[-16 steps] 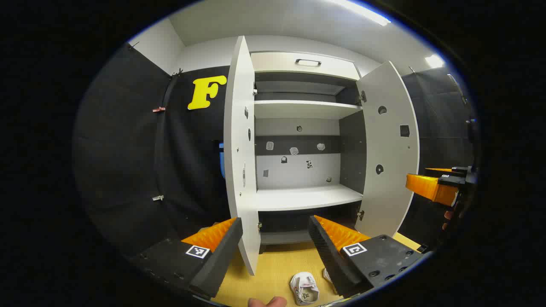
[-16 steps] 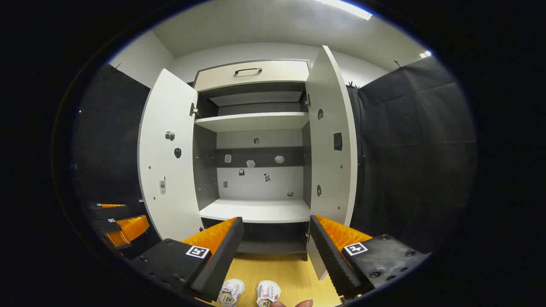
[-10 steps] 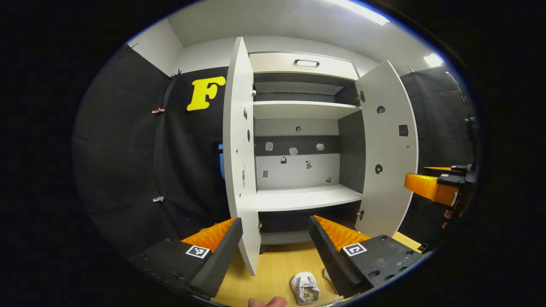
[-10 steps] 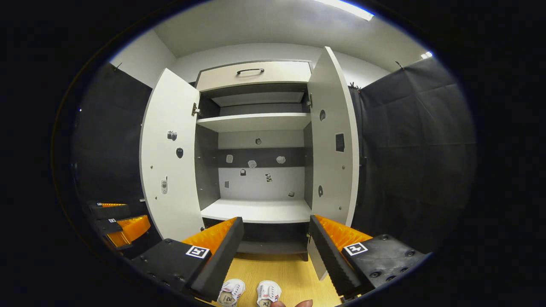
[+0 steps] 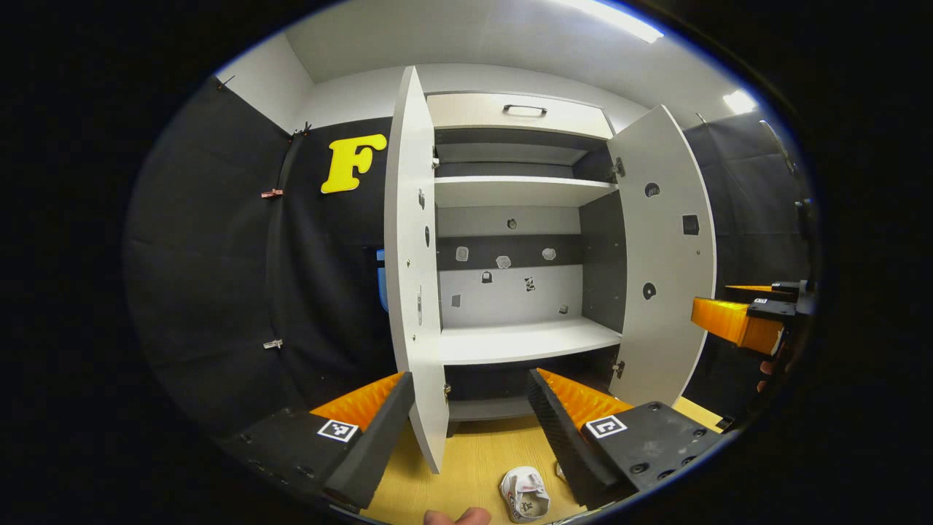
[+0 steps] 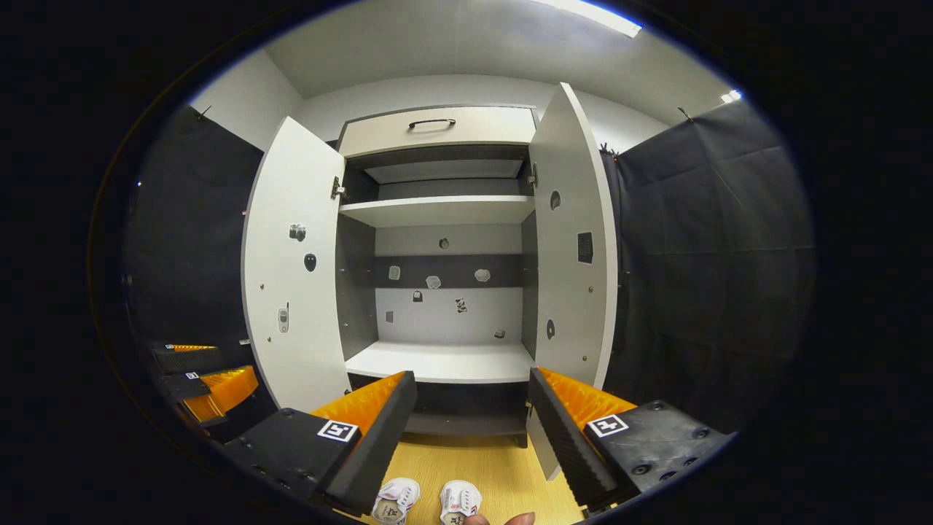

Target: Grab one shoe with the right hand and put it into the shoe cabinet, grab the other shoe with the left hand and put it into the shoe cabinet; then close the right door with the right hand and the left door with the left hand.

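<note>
A white shoe cabinet (image 5: 521,343) stands ahead with its left door (image 5: 415,277) and right door (image 5: 670,255) swung wide. In the right gripper view the same cabinet (image 6: 441,361) shows its left door (image 6: 291,270) and right door (image 6: 572,240). Two small white shoes (image 6: 397,502) (image 6: 459,502) lie side by side on the yellow floor, below and between my right gripper's (image 6: 470,415) spread fingers. One shoe (image 5: 525,494) lies under my left gripper (image 5: 470,415), which is open and holds nothing. The right gripper (image 5: 740,321) hangs at the right edge of the left gripper view, the left gripper (image 6: 208,383) at the lower left of the right gripper view.
The cabinet has an upper shelf (image 6: 437,210), a closed drawer with a dark handle (image 6: 431,122) on top, and a low dark compartment (image 6: 466,408) near the floor. Black cloth walls stand close on both sides. A fingertip (image 5: 455,516) shows at the bottom edge.
Both views have shifted slightly: the cabinet sits a little lower and nearer in each. The shoes lie where they were, and both grippers stay open.
</note>
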`<action>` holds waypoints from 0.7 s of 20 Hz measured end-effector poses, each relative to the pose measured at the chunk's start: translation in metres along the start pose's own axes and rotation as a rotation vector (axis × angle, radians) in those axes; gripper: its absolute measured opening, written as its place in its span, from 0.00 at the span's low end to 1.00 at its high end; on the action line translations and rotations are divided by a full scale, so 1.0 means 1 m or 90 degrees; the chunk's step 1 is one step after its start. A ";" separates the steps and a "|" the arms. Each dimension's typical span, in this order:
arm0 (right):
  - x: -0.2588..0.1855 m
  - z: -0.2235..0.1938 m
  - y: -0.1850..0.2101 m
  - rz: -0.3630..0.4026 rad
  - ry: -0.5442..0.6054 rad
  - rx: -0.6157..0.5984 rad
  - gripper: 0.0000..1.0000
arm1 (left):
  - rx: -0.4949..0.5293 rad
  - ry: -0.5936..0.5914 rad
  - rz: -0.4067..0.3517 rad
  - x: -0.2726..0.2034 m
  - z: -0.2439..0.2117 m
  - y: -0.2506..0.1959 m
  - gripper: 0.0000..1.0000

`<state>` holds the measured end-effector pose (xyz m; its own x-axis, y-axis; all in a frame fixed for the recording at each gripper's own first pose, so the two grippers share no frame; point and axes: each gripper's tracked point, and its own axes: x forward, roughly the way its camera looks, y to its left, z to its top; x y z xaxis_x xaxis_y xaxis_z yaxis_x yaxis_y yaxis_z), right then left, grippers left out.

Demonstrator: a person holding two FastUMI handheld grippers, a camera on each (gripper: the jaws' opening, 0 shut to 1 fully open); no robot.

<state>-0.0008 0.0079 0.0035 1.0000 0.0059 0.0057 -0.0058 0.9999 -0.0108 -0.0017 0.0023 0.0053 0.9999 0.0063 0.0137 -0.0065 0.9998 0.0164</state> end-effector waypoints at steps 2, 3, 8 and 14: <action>0.000 0.000 0.000 -0.001 0.000 0.002 0.98 | 0.001 -0.001 0.003 0.001 0.000 0.001 0.97; 0.000 -0.001 0.000 -0.001 0.000 0.002 0.98 | 0.001 -0.001 0.003 0.001 0.000 0.001 0.97; 0.002 -0.002 0.001 -0.001 0.001 0.006 0.98 | 0.000 -0.005 0.006 0.002 0.002 0.001 0.97; -0.001 -0.049 0.014 0.025 0.078 0.022 0.98 | 0.003 -0.022 0.016 0.001 0.001 0.005 0.97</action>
<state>-0.0012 0.0213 -0.0460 0.9922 0.0455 -0.1163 -0.0428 0.9988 0.0259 -0.0009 0.0068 0.0068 0.9984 0.0302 0.0486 -0.0312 0.9993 0.0202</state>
